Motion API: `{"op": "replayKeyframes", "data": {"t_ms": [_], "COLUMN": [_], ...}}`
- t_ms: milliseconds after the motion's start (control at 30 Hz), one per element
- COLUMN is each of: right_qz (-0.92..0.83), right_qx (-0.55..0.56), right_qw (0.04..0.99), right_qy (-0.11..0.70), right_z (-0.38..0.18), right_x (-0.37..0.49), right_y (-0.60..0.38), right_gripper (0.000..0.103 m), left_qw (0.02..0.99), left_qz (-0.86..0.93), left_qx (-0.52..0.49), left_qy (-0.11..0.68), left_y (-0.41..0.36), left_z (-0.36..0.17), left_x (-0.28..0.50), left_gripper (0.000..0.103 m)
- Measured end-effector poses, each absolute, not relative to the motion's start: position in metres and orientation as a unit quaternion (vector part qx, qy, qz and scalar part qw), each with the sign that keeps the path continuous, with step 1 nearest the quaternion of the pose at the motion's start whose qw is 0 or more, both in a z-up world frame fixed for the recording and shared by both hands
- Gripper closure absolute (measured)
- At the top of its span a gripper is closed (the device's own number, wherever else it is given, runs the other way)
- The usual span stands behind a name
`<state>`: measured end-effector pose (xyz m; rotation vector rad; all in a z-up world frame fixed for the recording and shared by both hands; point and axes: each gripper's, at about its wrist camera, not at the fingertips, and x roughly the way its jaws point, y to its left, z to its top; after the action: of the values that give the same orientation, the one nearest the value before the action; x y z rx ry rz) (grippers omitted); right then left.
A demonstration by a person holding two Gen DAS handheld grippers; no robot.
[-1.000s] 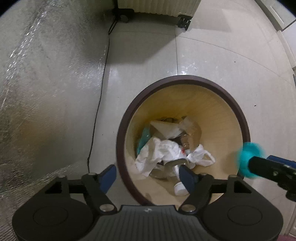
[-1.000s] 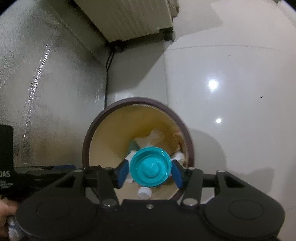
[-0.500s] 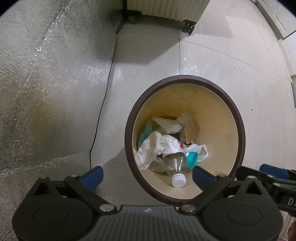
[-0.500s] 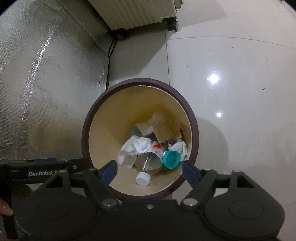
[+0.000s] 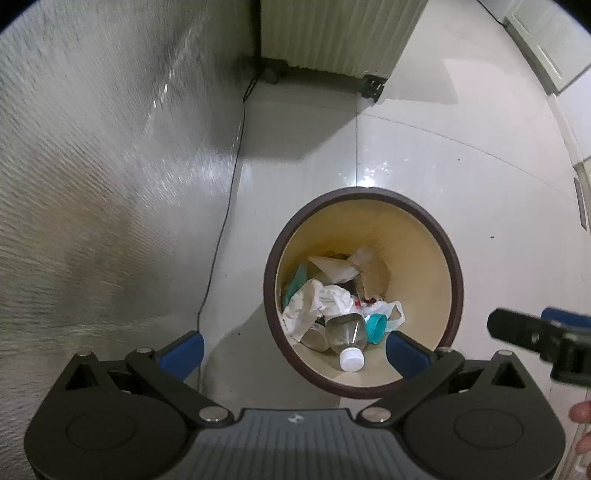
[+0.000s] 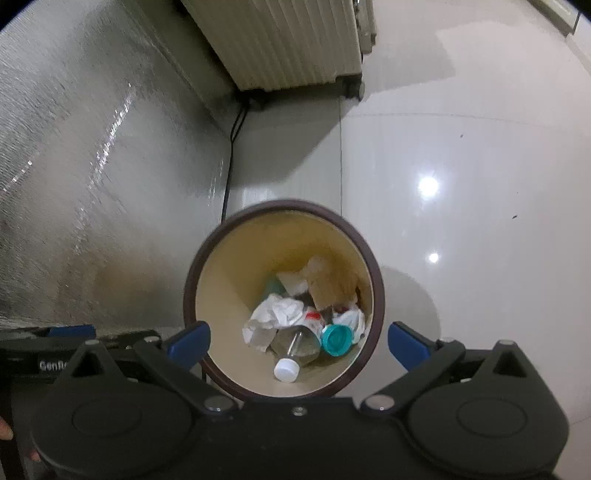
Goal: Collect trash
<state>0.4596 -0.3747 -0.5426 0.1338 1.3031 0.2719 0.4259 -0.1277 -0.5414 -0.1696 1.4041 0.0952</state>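
A round bin with a dark brown rim point(image 5: 456, 275) point(image 6: 376, 280) stands on the tiled floor below both grippers. Inside lie a teal lid point(image 5: 376, 327) point(image 6: 335, 339), a clear plastic bottle with a white cap point(image 5: 347, 332) point(image 6: 295, 349), crumpled white paper point(image 5: 321, 299) point(image 6: 275, 314) and a piece of cardboard point(image 5: 376, 275) point(image 6: 328, 282). My left gripper point(image 5: 295, 345) is open and empty above the bin's near left edge. My right gripper point(image 6: 299, 341) is open and empty above the bin. The right gripper's side also shows in the left wrist view point(image 5: 543, 334).
A silver foil-covered wall point(image 5: 92, 184) runs along the left. A white ribbed radiator on wheels point(image 5: 332, 33) point(image 6: 284, 40) stands at the back, with a black cable point(image 5: 221, 236) trailing along the floor beside the bin. Glossy tiles point(image 6: 480, 184) spread to the right.
My right gripper opened and dropped the teal lid into the bin. My left gripper opened wider. Both grippers have risen, so the bin looks smaller.
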Motion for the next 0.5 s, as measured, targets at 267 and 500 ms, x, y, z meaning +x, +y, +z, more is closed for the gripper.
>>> {"op": "replayKeyframes", "data": {"t_ms": [267,500], "right_qz": [0.109,0.097], "right_qx": [0.061,0.068], "right_qw": [0.801,0.82], "right_qy": [0.586,0.56], "right_z": [-0.474,-0.377], "right_x": [0.452,0.432], "right_y": [-0.38,-0.385], "right_gripper": [0.0,0.0], "left_qw": [0.784,0.814], "left_qz": [0.028,0.023], "left_qx": [-0.053,-0.042], "left_qy": [0.618,0.578], "left_y": [-0.125,-0.128], "left_z": [-0.459,-0.355], "left_x": [0.422,0.408], "left_gripper": [0.0,0.0]}}
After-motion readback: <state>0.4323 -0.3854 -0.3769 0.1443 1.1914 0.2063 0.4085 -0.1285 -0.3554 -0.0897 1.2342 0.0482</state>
